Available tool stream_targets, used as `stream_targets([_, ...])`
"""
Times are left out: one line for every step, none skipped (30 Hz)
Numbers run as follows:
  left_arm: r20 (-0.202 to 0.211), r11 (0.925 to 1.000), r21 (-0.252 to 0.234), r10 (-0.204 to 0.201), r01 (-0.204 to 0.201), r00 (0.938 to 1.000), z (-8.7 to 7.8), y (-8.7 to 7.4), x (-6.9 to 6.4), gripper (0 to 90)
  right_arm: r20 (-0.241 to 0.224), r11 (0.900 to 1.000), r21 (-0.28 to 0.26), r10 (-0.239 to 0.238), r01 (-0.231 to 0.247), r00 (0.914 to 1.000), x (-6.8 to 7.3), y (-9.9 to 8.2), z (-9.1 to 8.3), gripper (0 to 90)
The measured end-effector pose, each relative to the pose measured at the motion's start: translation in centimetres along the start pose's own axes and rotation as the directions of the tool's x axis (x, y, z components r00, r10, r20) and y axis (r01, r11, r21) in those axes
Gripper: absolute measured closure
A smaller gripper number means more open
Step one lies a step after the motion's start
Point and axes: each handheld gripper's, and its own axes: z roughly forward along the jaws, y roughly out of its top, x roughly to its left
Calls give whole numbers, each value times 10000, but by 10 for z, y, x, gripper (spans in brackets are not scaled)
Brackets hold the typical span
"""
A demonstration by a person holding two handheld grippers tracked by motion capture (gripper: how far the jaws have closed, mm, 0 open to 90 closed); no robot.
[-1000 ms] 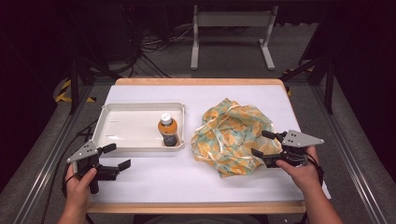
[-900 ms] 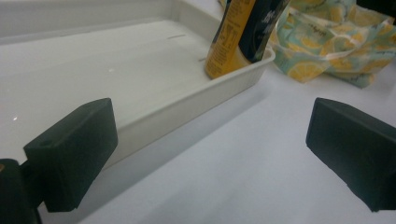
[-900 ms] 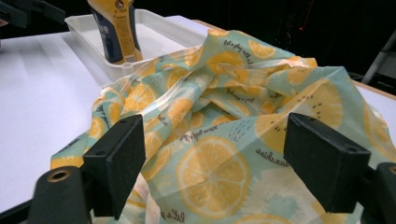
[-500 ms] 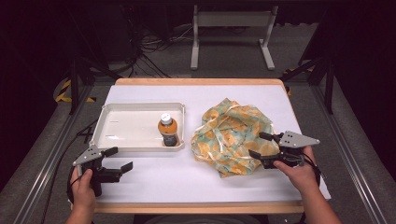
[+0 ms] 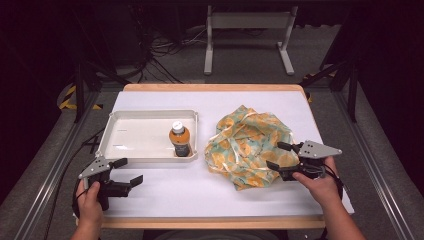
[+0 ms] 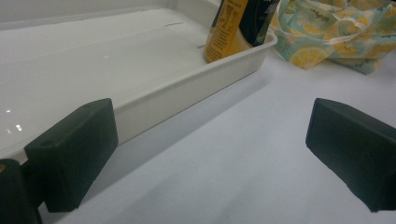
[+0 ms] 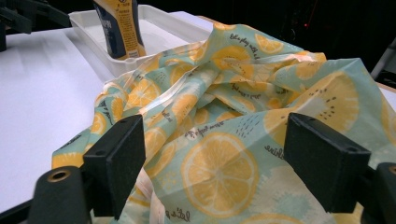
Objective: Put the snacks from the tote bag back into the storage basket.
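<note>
A crumpled lemon-print bag (image 5: 248, 144) lies on the white table, right of centre; up close in the right gripper view the bag (image 7: 219, 140) lies between the jaws. My right gripper (image 5: 280, 155) is open at the bag's right edge, its jaws spread over the fabric (image 7: 212, 168). A small orange-capped bottle (image 5: 180, 140) stands upright in the near right corner of a white tray (image 5: 131, 141). My left gripper (image 5: 125, 171) is open just in front of the tray's near left corner, holding nothing. The left gripper view has the tray wall (image 6: 187, 91) and the bottle's base (image 6: 238, 25).
The table's wooden front edge (image 5: 210, 221) runs close to both hands. Bare white surface (image 5: 200, 190) lies between the two grippers. A grey metal stand (image 5: 247, 37) and cables sit on the floor beyond the table.
My left gripper has drawn back slightly toward the table's front left. My right gripper has edged a little left and nearer along the bag's edge. Both stay open.
</note>
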Motion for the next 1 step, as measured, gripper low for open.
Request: stream_targets([-1,10000,10,31,-31,10000,0,0,0,30,10,10000,-15,-20,20,10000,0,0,0,219])
